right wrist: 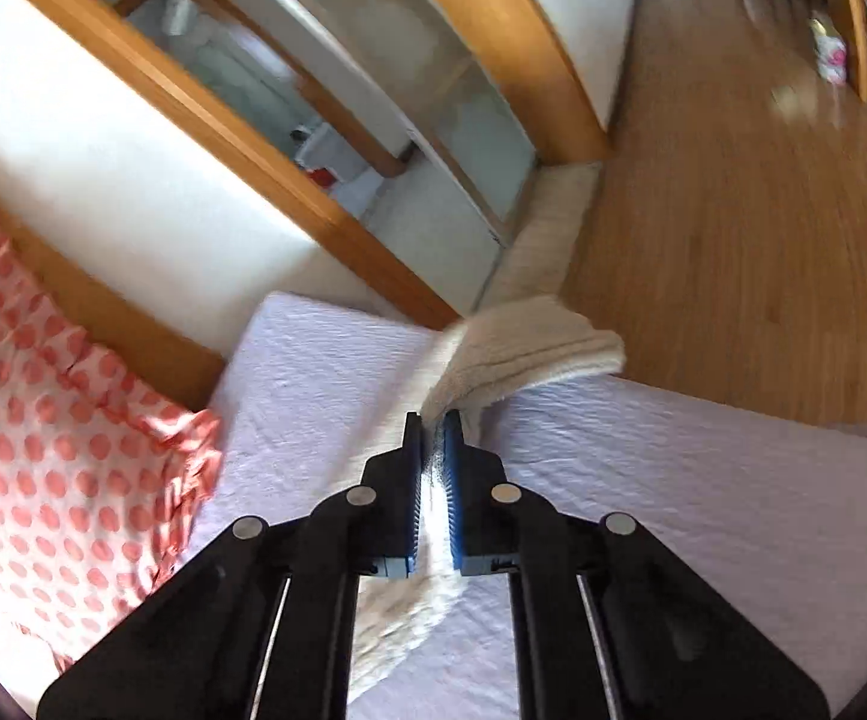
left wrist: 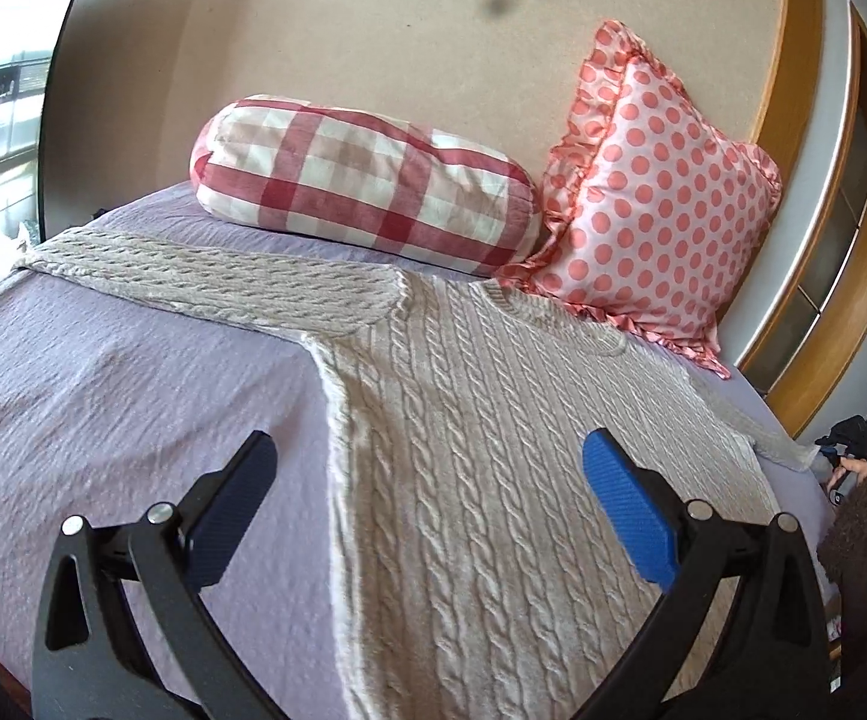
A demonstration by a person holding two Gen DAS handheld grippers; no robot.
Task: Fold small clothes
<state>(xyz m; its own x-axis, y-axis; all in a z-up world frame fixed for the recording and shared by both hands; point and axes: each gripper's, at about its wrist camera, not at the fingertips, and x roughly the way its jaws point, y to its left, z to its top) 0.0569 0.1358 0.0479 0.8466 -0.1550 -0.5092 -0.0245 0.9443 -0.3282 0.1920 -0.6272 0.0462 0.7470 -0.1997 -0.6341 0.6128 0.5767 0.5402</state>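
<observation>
A beige cable-knit sweater (left wrist: 493,432) lies flat on the lilac bed sheet (left wrist: 103,396), neck toward the pillows. Its left sleeve (left wrist: 205,282) stretches out to the left. My left gripper (left wrist: 427,468) is open and empty, hovering over the sweater's lower body, with one fingertip over the sheet and one over the knit. My right gripper (right wrist: 433,438) is shut on the cuff of the sweater's right sleeve (right wrist: 523,348) and holds it lifted above the sheet (right wrist: 703,480) near the bed's corner. The right gripper also shows far right in the left wrist view (left wrist: 847,450).
A red-checked bolster pillow (left wrist: 361,180) and a pink polka-dot cushion (left wrist: 655,204) lean at the headboard wall; the cushion also shows in the right wrist view (right wrist: 43,450). A wooden floor (right wrist: 733,210) and wood-framed doorway (right wrist: 241,138) lie past the bed's edge.
</observation>
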